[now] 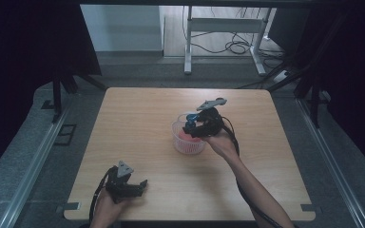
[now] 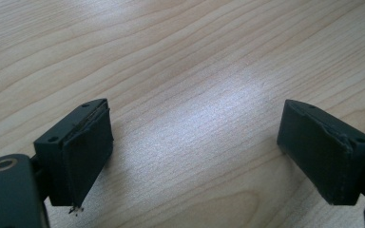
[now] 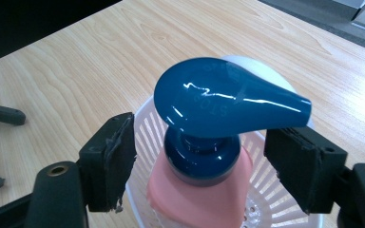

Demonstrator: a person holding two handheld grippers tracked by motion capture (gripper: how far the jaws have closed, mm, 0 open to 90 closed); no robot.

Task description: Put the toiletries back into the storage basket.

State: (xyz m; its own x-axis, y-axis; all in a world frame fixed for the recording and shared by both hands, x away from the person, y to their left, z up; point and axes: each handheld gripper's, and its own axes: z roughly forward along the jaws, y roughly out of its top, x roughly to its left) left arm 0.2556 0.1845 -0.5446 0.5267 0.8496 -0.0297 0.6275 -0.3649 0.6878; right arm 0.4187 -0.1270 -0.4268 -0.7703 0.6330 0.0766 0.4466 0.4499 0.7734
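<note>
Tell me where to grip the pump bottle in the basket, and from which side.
Grip the pump bottle at its dark blue collar, under the broad pump head. Come from above, jaws either side: the white basket walls off the pink body. The right gripper already straddles that collar, pads apart from it.

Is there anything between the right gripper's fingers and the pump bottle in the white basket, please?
Nothing visible. The right gripper has its fingers open on either side of the pump bottle, which stands in the white basket, with bare gaps beside its blue collar.
</note>
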